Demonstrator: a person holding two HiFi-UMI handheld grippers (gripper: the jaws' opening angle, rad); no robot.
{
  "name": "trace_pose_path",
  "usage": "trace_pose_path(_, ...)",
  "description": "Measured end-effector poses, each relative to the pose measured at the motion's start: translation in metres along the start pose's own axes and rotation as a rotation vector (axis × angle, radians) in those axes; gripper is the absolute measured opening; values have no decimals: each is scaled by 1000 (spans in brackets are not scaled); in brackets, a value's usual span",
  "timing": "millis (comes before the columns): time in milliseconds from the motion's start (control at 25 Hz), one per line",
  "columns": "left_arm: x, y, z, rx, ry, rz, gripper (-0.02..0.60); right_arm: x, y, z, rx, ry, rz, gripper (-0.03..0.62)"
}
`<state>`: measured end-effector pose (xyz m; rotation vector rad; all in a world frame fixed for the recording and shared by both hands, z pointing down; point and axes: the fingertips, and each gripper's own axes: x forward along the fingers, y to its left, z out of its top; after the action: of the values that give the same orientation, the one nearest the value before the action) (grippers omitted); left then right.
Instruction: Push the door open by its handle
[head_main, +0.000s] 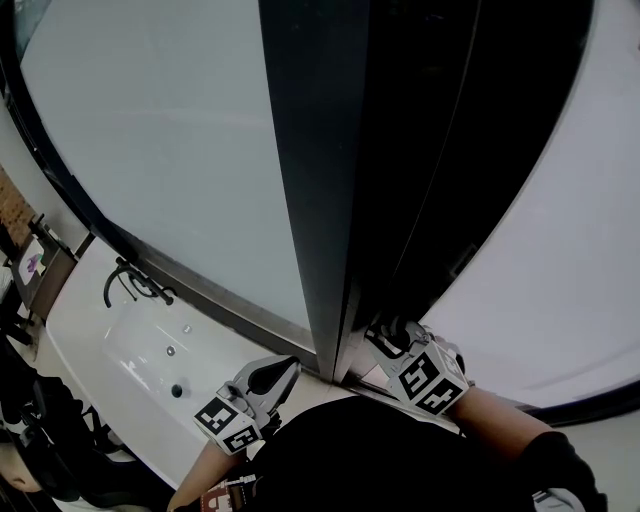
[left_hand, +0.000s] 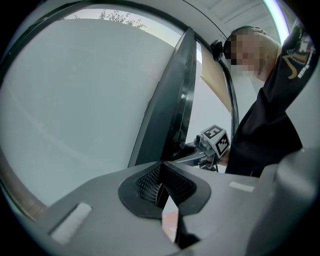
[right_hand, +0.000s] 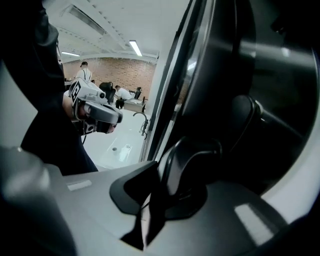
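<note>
The big dark door stands edge-on in the middle. A white sink lies low on the left. The right gripper is at the door's bottom edge, its jaws squeezing the black handle. The left gripper is near the door, pinched closed on nothing. A black tap stands on the sink.
</note>
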<state>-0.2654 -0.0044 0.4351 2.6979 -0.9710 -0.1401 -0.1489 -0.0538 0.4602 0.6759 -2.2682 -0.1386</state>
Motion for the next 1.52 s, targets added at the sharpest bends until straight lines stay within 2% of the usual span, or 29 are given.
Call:
trace_pose_path(240,-2,-3,-1,3,15,7,1,2,3,-2,51,-34,160,55)
trace_pose_path(440,4,-14,4,30,16,2,2,1,5,-8,104,12,355,54)
trace_pose_path(520,9,-19,5,34,17,1,1,3,0,-11,122,34,392,58)
trace_pose_path(760,37,-40,11,64,16,0,0,11,-35,-23,172,106,387,74)
trace_pose_path(960,74,-68,15,125,33,-5,0,23,-72,-29,219,160,380,74)
trace_pose_path(1280,165,-119,-8,138,69,-48,0,46,-154,-53,272,198,237,74)
trace_pose_path(1520,225,-118,-15,164,112,-106,0,57,-241,-75,331,207,125,74)
